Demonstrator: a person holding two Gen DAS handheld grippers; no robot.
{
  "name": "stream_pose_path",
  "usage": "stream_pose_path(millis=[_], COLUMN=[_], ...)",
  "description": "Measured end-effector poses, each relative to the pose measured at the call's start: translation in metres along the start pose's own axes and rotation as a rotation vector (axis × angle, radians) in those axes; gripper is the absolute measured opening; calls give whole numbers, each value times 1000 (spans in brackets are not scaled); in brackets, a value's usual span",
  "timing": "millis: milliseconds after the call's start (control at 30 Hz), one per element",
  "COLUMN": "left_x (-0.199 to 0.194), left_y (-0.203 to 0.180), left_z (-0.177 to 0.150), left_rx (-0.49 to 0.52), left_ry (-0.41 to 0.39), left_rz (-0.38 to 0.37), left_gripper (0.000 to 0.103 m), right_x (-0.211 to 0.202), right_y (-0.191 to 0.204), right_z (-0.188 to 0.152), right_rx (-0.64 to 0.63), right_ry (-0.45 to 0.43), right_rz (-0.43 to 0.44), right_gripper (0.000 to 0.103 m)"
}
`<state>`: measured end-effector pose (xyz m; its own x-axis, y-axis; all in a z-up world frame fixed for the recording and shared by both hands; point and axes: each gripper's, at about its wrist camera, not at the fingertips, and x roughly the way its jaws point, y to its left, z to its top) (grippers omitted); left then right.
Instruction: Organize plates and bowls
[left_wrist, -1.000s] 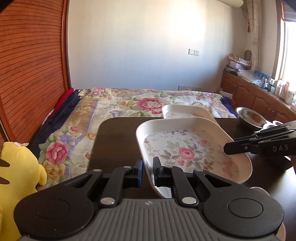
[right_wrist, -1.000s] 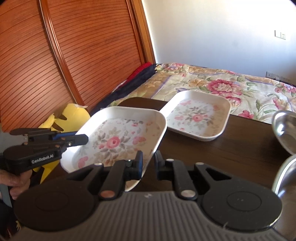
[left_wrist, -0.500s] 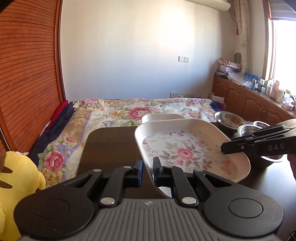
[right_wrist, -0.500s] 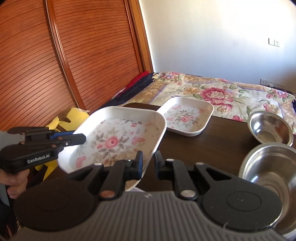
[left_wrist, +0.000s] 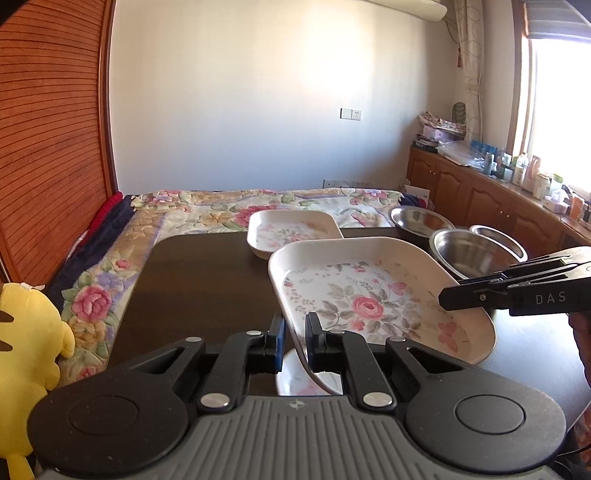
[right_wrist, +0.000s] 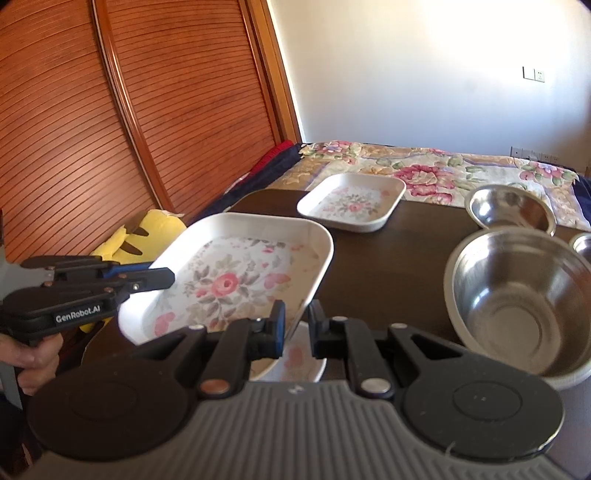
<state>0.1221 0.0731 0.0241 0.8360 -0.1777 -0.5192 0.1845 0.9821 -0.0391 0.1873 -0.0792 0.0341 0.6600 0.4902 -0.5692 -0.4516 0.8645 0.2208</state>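
A large white floral tray (left_wrist: 369, 295) (right_wrist: 236, 277) hangs tilted above the dark table (left_wrist: 207, 280). My left gripper (left_wrist: 295, 332) is shut on its near rim, and in the right wrist view the left gripper (right_wrist: 168, 276) clamps the tray's left edge. My right gripper (right_wrist: 297, 325) is shut on the opposite rim; the left wrist view shows the right gripper (left_wrist: 445, 299) at the tray's right side. A smaller floral tray (left_wrist: 291, 230) (right_wrist: 351, 206) lies at the table's far edge. Another floral plate (left_wrist: 295, 382) (right_wrist: 299, 358) lies under the held tray, mostly hidden.
Three steel bowls stand on the table's right side: a big bowl (right_wrist: 524, 302), a medium bowl (right_wrist: 509, 210) behind it, and a small bowl (right_wrist: 583, 245) at the edge. A yellow plush toy (left_wrist: 26, 350) sits left of the table. A bed (left_wrist: 207, 210) lies beyond.
Both grippers have drawn back toward the near side with the large tray held between them. The far tray now looks smaller and the steel bowls have come into view.
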Motion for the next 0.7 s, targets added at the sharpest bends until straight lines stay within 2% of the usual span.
stream_pose_path(millis=[367, 700], left_x=[-1, -2], left_y=[-11, -8], left_z=[-27, -43], left_rx=[2, -8], left_ry=[45, 71], left_rz=[-7, 7], left_gripper=[13, 13], right_x=[-4, -2], right_y=[-2, 0], right_z=[-24, -26], right_rx=[26, 28], right_ry=[18, 28], right_rz=[-8, 1], right_gripper=[15, 15])
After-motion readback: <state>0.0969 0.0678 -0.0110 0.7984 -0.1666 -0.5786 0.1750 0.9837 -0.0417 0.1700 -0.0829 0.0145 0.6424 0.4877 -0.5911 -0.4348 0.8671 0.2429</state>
